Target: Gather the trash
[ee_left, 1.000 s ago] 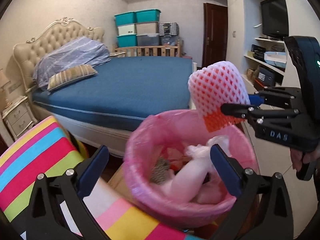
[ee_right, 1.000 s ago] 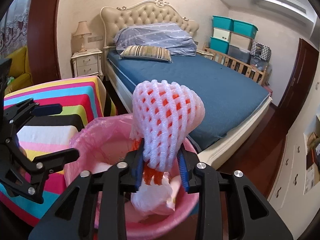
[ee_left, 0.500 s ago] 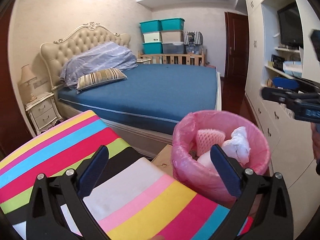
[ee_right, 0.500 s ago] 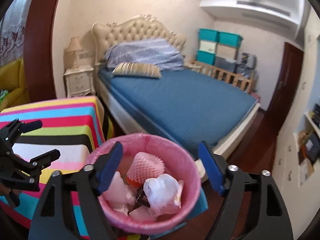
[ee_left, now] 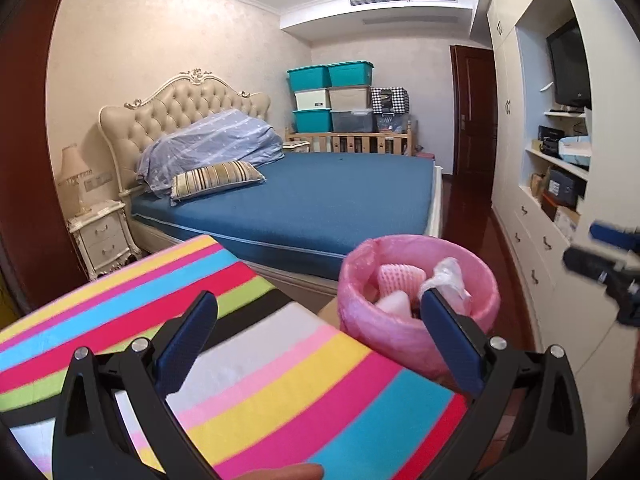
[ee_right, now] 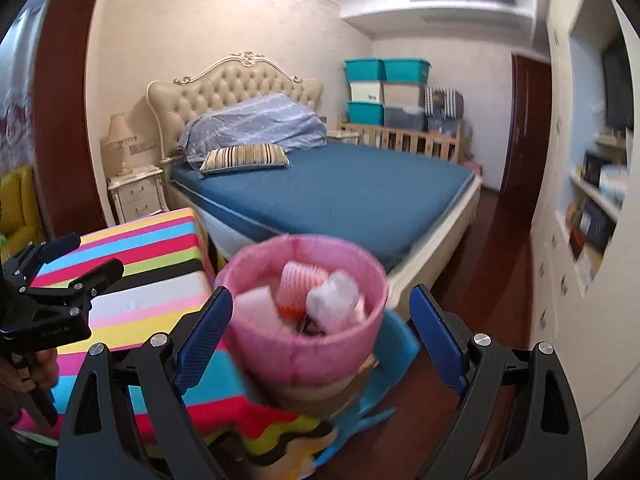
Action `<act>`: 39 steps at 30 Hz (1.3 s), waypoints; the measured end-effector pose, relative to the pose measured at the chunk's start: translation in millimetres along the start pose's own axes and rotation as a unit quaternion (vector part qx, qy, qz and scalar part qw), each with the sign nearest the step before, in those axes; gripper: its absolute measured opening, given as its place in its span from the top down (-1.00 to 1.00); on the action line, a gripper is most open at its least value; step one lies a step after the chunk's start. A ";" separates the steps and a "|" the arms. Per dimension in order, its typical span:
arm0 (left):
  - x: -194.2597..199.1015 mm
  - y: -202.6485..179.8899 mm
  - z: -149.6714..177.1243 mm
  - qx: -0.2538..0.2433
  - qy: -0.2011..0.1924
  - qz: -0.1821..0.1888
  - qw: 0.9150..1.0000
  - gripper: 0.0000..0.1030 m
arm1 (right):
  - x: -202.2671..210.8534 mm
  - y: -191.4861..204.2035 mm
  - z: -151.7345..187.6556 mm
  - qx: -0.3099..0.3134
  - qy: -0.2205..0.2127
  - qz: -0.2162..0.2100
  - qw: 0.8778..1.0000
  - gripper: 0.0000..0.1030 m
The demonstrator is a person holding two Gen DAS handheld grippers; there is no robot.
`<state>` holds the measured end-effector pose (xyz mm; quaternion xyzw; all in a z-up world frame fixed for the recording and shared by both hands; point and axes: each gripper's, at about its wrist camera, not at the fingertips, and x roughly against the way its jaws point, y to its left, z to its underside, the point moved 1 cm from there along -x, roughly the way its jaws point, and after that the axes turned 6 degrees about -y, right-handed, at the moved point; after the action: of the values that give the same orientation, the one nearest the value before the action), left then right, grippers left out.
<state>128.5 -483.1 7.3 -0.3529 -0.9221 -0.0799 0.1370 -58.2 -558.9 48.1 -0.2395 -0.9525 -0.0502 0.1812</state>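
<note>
A bin lined with a pink bag (ee_left: 404, 340) (ee_right: 304, 356) stands beside the striped table. In it lie a pink foam fruit net (ee_left: 402, 276) (ee_right: 298, 284), white foam and a crumpled white bag (ee_right: 334, 302). My left gripper (ee_left: 320, 340) is open and empty above the striped tablecloth (ee_left: 248, 364), left of the bin. My right gripper (ee_right: 320, 332) is open and empty, above and in front of the bin. The right gripper's fingertips (ee_left: 592, 266) show at the right edge of the left wrist view. The left gripper (ee_right: 60, 264) shows at the left of the right wrist view.
A bed with a blue cover (ee_left: 320, 196) (ee_right: 340, 184) lies behind the bin. A white nightstand with a lamp (ee_left: 102, 236) stands at the left. White cabinets and shelves (ee_left: 552, 184) line the right wall. Storage boxes (ee_left: 332, 96) are stacked at the far wall.
My right gripper opened and let the foam net fall into the bin. Both grippers have pulled back and up from the bin.
</note>
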 end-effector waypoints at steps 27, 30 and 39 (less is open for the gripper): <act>28.0 -21.3 41.0 -0.007 0.042 0.036 0.998 -0.91 | 7.4 11.5 44.0 0.027 0.031 -0.028 0.999 -0.64; 27.9 -21.3 40.9 -0.009 0.042 0.036 0.998 -0.91 | 6.5 12.8 44.3 0.028 0.033 -0.031 0.999 -0.64; 28.4 -17.9 41.0 -0.007 0.045 0.039 0.998 -0.91 | 5.2 13.3 44.4 0.028 0.035 -0.032 0.998 -0.64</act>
<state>88.2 -468.5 -23.7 -0.3853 -0.9000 -0.0967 0.1791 -70.4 -536.8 8.8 -0.2016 -0.9538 -0.0381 0.2197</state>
